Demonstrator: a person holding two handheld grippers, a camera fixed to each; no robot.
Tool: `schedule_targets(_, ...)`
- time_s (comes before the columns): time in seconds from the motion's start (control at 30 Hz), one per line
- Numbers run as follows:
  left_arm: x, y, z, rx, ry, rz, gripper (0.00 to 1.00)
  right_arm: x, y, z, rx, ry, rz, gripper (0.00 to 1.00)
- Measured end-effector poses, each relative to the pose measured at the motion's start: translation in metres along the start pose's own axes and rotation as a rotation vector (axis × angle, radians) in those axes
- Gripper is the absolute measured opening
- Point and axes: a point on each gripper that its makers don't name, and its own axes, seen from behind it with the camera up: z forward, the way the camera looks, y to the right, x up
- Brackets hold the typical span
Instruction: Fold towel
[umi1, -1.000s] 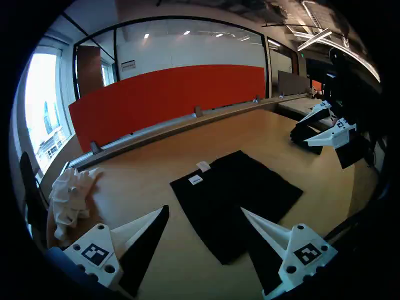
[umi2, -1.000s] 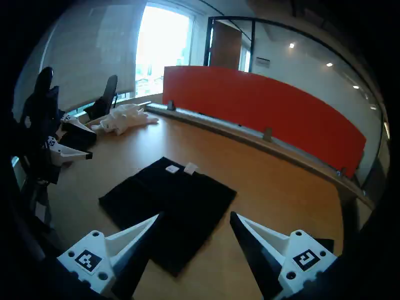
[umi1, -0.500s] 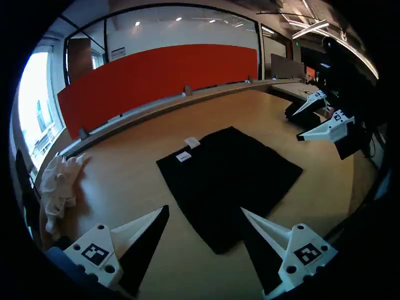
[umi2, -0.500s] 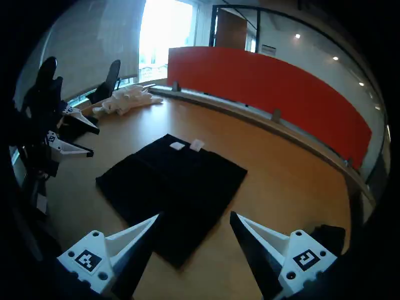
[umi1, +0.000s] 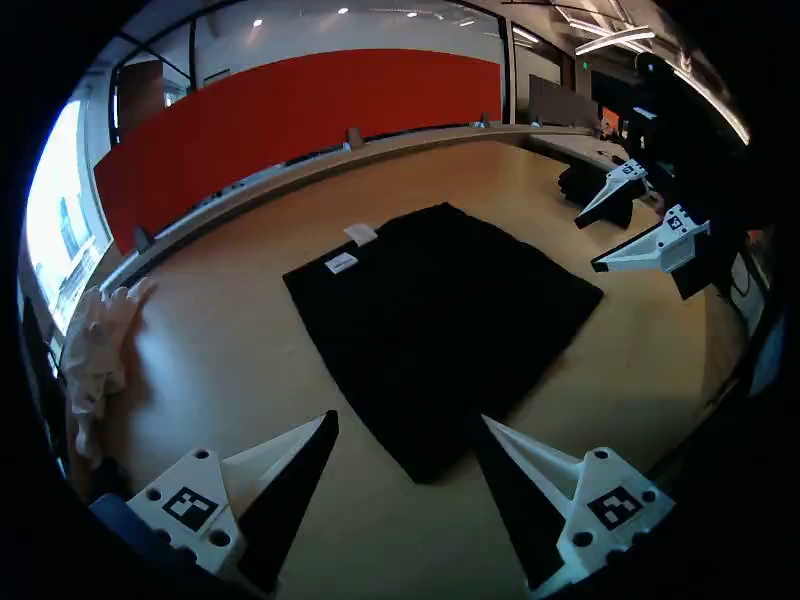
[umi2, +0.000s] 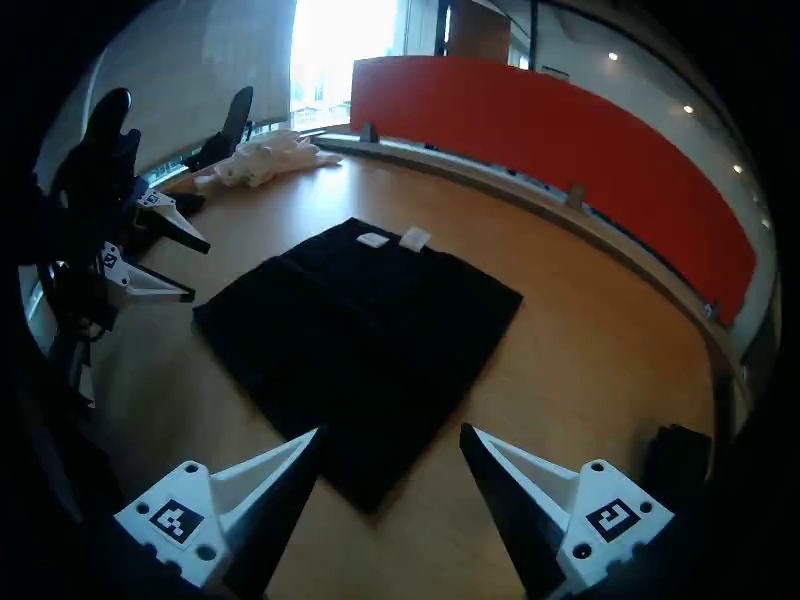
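A black towel (umi1: 440, 310) lies flat on the wooden table, with two white tags at its far edge. In the right gripper view the same towel (umi2: 360, 330) spreads in front of me. My left gripper (umi1: 405, 430) hangs open above the towel's near corner, nothing between its fingers. My right gripper (umi2: 390, 445) is open too, above the near edge on its side. The right gripper (umi1: 640, 225) also appears at the far right of the left gripper view, and the left gripper (umi2: 160, 255) at the far left of the right gripper view.
A heap of white cloth (umi1: 95, 350) lies at the table's left end, also seen as white cloth (umi2: 265, 160) far off. An orange divider (umi1: 300, 110) runs along the table's back edge. A dark object (umi2: 680, 455) sits at the right. Office chairs (umi2: 225, 125) stand by the window.
Both grippers have tilted down and come closer over the towel, which now sits larger and lower in each view. Both stay open.
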Motion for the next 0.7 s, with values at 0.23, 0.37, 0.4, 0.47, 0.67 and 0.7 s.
schedule_targets(0.23, -0.016, 0.006, 0.009, -0.017, -0.044, 0.003, 0.95, -0.020, -0.005, 0.007, 0.022, -0.051, -0.006, 1.00)
schedule_targets(0.37, -0.024, 0.008, 0.011, -0.023, -0.071, 0.000, 0.95, -0.028, -0.007, 0.011, 0.029, -0.070, -0.011, 1.00)
schedule_targets(0.4, -0.026, 0.009, 0.012, -0.026, -0.078, -0.002, 0.95, -0.030, -0.007, 0.011, 0.031, -0.074, -0.012, 1.00)
schedule_targets(0.47, -0.032, 0.012, 0.013, -0.034, -0.095, -0.004, 0.95, -0.033, -0.009, 0.012, 0.037, -0.084, -0.016, 1.00)
schedule_targets(0.67, -0.043, 0.014, 0.016, -0.051, -0.136, -0.007, 0.95, -0.041, -0.011, 0.014, 0.054, -0.111, -0.022, 0.99)
schedule_targets(0.7, -0.045, 0.015, 0.017, -0.054, -0.141, -0.008, 0.95, -0.042, -0.011, 0.014, 0.058, -0.114, -0.022, 0.99)
